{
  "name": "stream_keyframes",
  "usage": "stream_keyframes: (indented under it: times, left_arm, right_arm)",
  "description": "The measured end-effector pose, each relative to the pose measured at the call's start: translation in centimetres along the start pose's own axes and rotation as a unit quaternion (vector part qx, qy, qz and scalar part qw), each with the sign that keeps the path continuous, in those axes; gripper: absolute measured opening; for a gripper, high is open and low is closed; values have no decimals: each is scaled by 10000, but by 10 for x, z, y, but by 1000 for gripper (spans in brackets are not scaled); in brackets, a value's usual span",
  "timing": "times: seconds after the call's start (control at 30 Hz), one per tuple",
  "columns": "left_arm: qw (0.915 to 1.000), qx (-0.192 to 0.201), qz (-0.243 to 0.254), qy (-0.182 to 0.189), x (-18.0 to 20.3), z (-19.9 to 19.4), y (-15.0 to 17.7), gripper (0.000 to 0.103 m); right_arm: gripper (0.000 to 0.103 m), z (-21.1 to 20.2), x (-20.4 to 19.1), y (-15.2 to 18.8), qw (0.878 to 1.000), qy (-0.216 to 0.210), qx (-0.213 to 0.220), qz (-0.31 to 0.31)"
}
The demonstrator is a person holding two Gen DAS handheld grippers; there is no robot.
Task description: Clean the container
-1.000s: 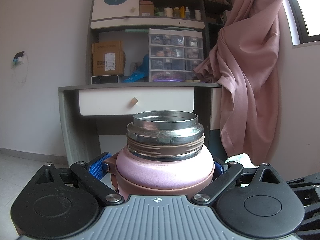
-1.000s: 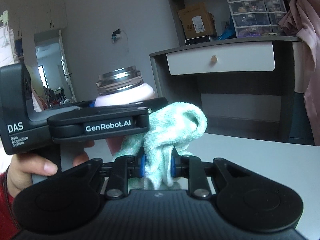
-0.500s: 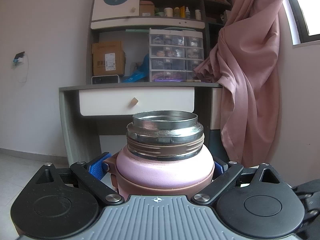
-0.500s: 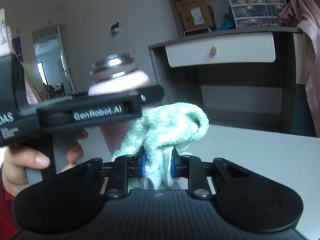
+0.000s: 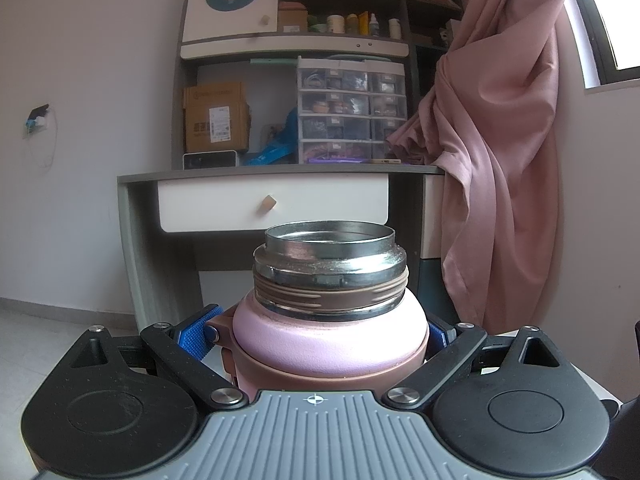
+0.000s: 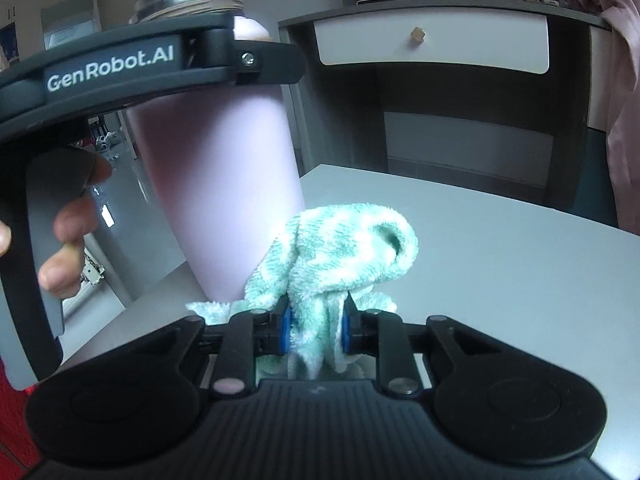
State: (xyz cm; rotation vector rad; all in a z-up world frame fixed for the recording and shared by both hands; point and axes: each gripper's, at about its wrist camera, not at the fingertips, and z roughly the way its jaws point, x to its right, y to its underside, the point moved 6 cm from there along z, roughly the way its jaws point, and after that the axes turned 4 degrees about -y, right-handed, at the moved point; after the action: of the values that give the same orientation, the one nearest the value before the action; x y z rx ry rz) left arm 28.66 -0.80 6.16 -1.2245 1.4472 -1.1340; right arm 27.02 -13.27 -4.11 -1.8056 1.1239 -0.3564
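Observation:
A pink flask with a brown collar and an open steel mouth stands upright between the blue pads of my left gripper, which is shut on its shoulder. In the right wrist view the flask's pink body rises at the left, with the left gripper's black finger across its top and a person's hand on the handle. My right gripper is shut on a bunched mint-green towel, low beside the flask's lower body and just above the white table.
A grey desk with a white drawer stands behind, with a cardboard box and plastic storage drawers on it. A pink curtain hangs at the right. The white table reaches to the right of the towel.
My right gripper has sunk and tipped downward with the towel, coming closer to the flask's lower body. The towel has left the left wrist view's right edge. The left gripper has not moved.

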Motion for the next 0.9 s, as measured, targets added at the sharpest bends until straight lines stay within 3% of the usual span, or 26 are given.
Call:
stream_keyframes:
  times: [0.3,0.7,0.9]
  left_arm:
    - [10000,-5,3,11,3,1,0,96]
    - [10000,-10,9,25,4,3,1,96]
    - [10000,-11,14,20,5,4,1,96]
  right_arm:
    - [23,-12,1,-9,9999,-58,144,47]
    - [23,-54,-9,-35,9933,-338,1106,60]
    - [23,-49,-1,-41,9922,-388,1172,154]
